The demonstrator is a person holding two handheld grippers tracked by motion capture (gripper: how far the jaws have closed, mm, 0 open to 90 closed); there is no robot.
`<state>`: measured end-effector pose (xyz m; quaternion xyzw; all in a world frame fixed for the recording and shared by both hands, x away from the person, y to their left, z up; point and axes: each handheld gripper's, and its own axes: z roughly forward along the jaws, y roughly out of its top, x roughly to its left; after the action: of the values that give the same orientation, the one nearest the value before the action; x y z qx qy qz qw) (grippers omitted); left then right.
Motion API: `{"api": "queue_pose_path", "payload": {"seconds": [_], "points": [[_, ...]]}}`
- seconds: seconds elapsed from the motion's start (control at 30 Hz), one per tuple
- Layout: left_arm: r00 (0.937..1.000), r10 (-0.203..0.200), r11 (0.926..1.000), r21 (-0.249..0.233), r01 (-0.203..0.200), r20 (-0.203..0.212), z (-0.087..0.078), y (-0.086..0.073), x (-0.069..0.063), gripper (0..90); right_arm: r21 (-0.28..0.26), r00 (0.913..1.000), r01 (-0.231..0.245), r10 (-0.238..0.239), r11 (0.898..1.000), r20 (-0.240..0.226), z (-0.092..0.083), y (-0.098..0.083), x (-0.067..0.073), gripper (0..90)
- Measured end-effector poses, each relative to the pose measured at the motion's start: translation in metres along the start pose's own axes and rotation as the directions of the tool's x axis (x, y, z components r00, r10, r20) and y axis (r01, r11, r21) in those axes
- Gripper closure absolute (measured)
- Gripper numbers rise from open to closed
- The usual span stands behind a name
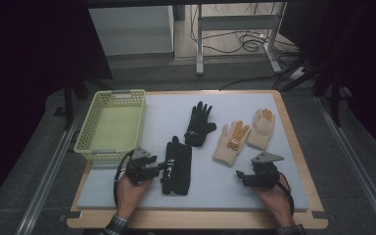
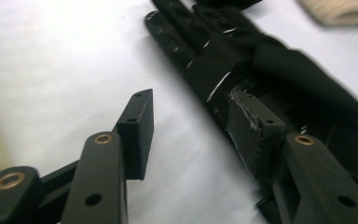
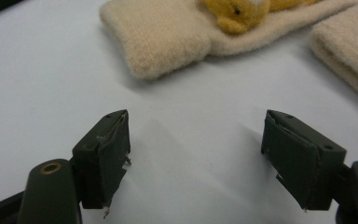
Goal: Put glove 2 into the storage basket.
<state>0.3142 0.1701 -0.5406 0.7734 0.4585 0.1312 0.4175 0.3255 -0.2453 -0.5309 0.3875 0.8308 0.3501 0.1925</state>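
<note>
A black glove (image 1: 177, 166) lies flat on the white mat, fingers pointing away. My left gripper (image 1: 164, 166) sits at its left edge. In the left gripper view its jaws (image 2: 191, 105) stand apart: one jaw is over bare mat, the other rests against the glove's (image 2: 242, 56) side, and nothing is pinched. A second black glove (image 1: 198, 125) lies farther back. Two cream gloves with orange fingertips (image 1: 231, 142) (image 1: 262, 128) lie to the right. My right gripper (image 1: 240, 175) is open over bare mat, just short of a cream cuff (image 3: 168, 42); its jaws (image 3: 196, 126) hold nothing.
A pale green plastic basket (image 1: 85, 132) stands at the mat's left side, close behind my left hand. The white mat (image 1: 235, 188) lies on a wooden board (image 1: 301, 161). Beyond the table are a desk frame and cables on the floor.
</note>
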Motion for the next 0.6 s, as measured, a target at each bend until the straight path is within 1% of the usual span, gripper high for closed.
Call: {"api": "queue_pose_path", "payload": {"seconds": [0.03, 0.07, 0.1, 0.13, 0.17, 0.2, 0.23, 0.27, 0.3, 0.33, 0.37, 0.4, 0.43, 0.47, 0.5, 0.57, 0.6], "points": [[0.9999, -0.009, 1.0, 0.003, 0.009, 0.014, 0.002, 0.002, -0.001, 50.7, 0.0, 1.0, -0.003, 0.003, 1.0, -0.003, 0.0, 0.0, 0.0, 23.3], [0.9993, -0.013, 0.9998, 0.017, 0.012, 0.034, 0.007, 0.004, -0.002, 50.6, -0.001, 1.0, -0.004, 0.004, 1.0, -0.004, 0.0, 0.0, 0.0, 23.3], [0.9986, -0.014, 0.9995, 0.028, 0.013, 0.05, 0.012, 0.007, -0.004, 49.7, -0.002, 1.0, -0.004, 0.004, 1.0, -0.005, 0.0, 0.0, -0.001, 23.3], [0.9983, -0.008, 0.9991, 0.042, 0.005, 0.058, 0.018, 0.009, -0.007, 49.7, -0.002, 1.0, -0.004, 0.004, 1.0, -0.005, 0.0, 0.0, -0.001, 23.3], [0.9984, -0.003, 0.9985, 0.055, 0.0, 0.056, 0.023, 0.01, -0.01, 50.2, -0.002, 1.0, -0.005, 0.005, 1.0, -0.007, 0.0, 0.0, -0.001, 23.3], [0.9997, 0.013, 0.9986, 0.051, -0.014, 0.023, 0.023, 0.011, -0.015, 50.8, -0.003, 0.9999, -0.006, 0.006, 1.0, -0.008, 0.0, 0.0, -0.001, 23.3], [0.9994, 0.03, 0.9979, 0.057, -0.031, 0.018, 0.024, 0.011, -0.018, 65.8, -0.002, 1.0, -0.005, 0.005, 1.0, -0.008, 0.0, 0.0, -0.001, 23.3], [0.9993, 0.038, 0.9974, 0.062, -0.038, 0.003, 0.024, 0.011, -0.02, 74.8, -0.002, 1.0, -0.005, 0.005, 1.0, -0.008, 0.0, 0.0, -0.001, 23.3], [0.9991, 0.034, 0.9973, 0.063, -0.036, 0.025, 0.024, 0.012, -0.021, 74.8, -0.002, 1.0, -0.005, 0.005, 1.0, -0.008, 0.0, 0.0, -0.001, 23.3], [0.9991, 0.027, 0.9974, 0.065, -0.029, 0.032, 0.024, 0.012, -0.022, 83.4, -0.002, 1.0, -0.005, 0.005, 1.0, -0.008, 0.0, 0.0, -0.001, 23.3], [0.9989, 0.035, 0.9972, 0.065, -0.037, 0.031, 0.023, 0.013, -0.023, 85.7, -0.002, 1.0, -0.005, 0.005, 1.0, -0.007, 0.0, 0.0, -0.001, 23.2], [0.9986, 0.035, 0.9978, 0.055, -0.037, 0.039, 0.022, 0.014, -0.025, 86.5, -0.002, 1.0, -0.005, 0.005, 1.0, -0.007, 0.0, 0.0, -0.001, 23.2], [0.9978, 0.027, 0.9988, 0.039, -0.029, 0.06, 0.021, 0.015, -0.026, 86.7, -0.002, 1.0, -0.005, 0.005, 1.0, -0.007, 0.0, 0.0, -0.001, 23.3], [0.995, 0.006, 0.9997, 0.021, -0.008, 0.1, 0.019, 0.018, -0.027, 86.8, -0.002, 1.0, -0.005, 0.005, 1.0, -0.008, 0.0, 0.0, -0.001, 23.2], [0.993, 0.006, 0.9999, 0.014, -0.008, 0.118, 0.018, 0.02, -0.03, 86.8, -0.002, 1.0, -0.005, 0.005, 1.0, -0.008, 0.0, 0.0, -0.001, 23.2], [0.9899, 0.018, 0.9998, 0.003, -0.019, 0.14, 0.019, 0.025, -0.038, 86.8, -0.002, 1.0, -0.005, 0.005, 1.0, -0.008, 0.0, 0.0, -0.001, 23.3], [0.9864, 0.02, 0.9998, 0.0, -0.02, 0.163, 0.02, 0.029, -0.044, 86.8, -0.002, 1.0, -0.005, 0.005, 1.0, -0.008, 0.0, 0.0, -0.001, 23.2]]}}
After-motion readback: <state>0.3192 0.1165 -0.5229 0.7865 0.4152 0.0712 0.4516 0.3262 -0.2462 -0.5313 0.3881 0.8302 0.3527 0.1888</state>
